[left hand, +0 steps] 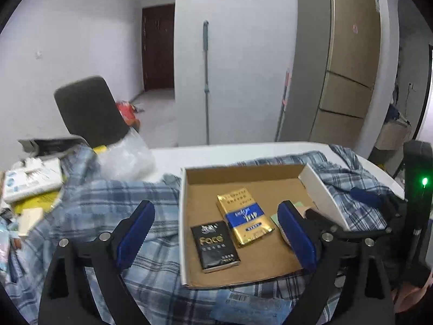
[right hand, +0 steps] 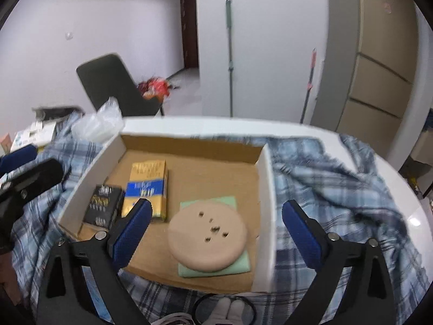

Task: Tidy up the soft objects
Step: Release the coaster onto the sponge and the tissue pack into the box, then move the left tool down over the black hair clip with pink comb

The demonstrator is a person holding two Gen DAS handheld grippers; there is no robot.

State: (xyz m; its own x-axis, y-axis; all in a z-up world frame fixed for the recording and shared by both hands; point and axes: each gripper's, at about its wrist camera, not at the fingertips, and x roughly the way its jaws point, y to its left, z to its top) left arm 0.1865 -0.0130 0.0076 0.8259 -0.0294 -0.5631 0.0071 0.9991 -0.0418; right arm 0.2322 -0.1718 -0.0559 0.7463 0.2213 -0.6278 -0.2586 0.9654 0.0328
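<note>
A shallow cardboard box (left hand: 186, 216) (right hand: 265, 205) lies on a blue plaid cloth (left hand: 89, 203) (right hand: 324, 189). In it lie a gold and blue tissue pack (left hand: 245, 216) (right hand: 146, 189), a black tissue pack (left hand: 215, 246) (right hand: 104, 205), and a round beige pad (right hand: 207, 239) resting on a green cloth (right hand: 216, 270). My left gripper (left hand: 216, 235) is open and empty above the box's left part. My right gripper (right hand: 215, 233) is open and empty, its fingers either side of the beige pad and the box's right wall.
A clear plastic bag (left hand: 127, 157) (right hand: 97, 124) and a pile of boxes and packets (left hand: 29, 184) sit at the table's left. A dark chair (left hand: 89, 108) stands behind. A white soft object (right hand: 227, 311) lies at the near edge. A mop (left hand: 207, 81) leans on the wall.
</note>
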